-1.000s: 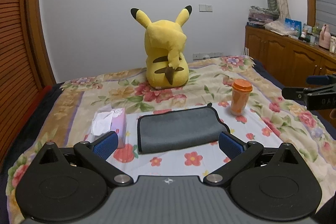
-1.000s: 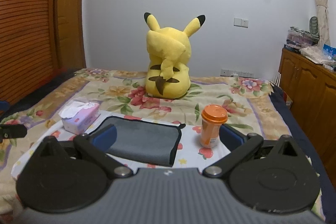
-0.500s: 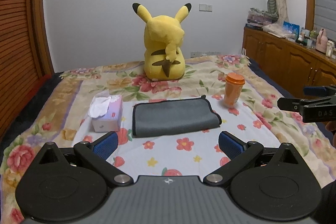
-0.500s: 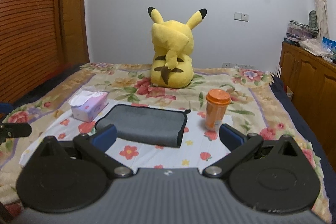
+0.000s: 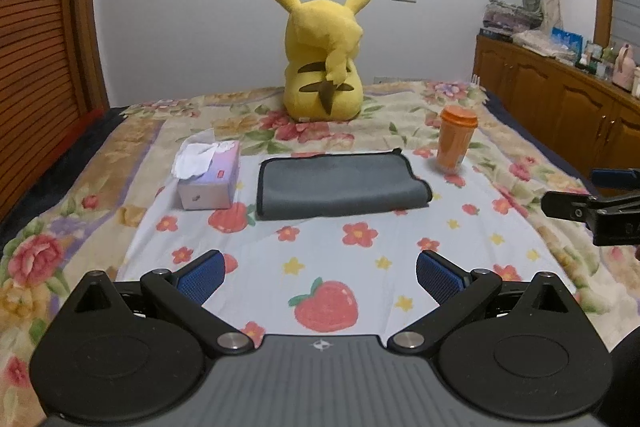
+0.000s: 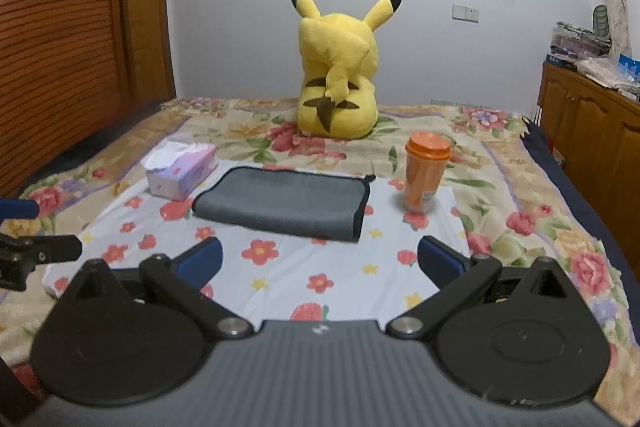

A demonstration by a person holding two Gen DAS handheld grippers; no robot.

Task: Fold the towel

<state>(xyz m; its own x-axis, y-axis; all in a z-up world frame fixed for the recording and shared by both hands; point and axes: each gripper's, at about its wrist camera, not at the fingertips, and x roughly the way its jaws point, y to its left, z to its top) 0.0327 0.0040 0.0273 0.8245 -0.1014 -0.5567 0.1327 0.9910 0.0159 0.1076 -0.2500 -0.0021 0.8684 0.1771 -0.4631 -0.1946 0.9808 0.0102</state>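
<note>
A grey towel (image 5: 340, 185) with dark trim lies folded flat on a white flowered sheet (image 5: 360, 259) on the bed; it also shows in the right wrist view (image 6: 284, 201). My left gripper (image 5: 320, 277) is open and empty, held well back from the towel's near edge. My right gripper (image 6: 319, 259) is open and empty, also back from the towel. The right gripper's fingers (image 5: 576, 205) show at the right edge of the left wrist view; the left gripper's fingers (image 6: 36, 251) show at the left edge of the right wrist view.
A tissue box (image 5: 208, 175) stands left of the towel and an orange cup (image 5: 456, 143) to its right. A yellow plush toy (image 5: 324, 67) sits behind them. A wooden cabinet (image 5: 560, 99) runs along the right; a slatted wooden door (image 6: 60, 27) on the left.
Both grippers have pulled back from the towel, which now looks farther away. The towel, box and cup have not moved. Both grippers stay open.
</note>
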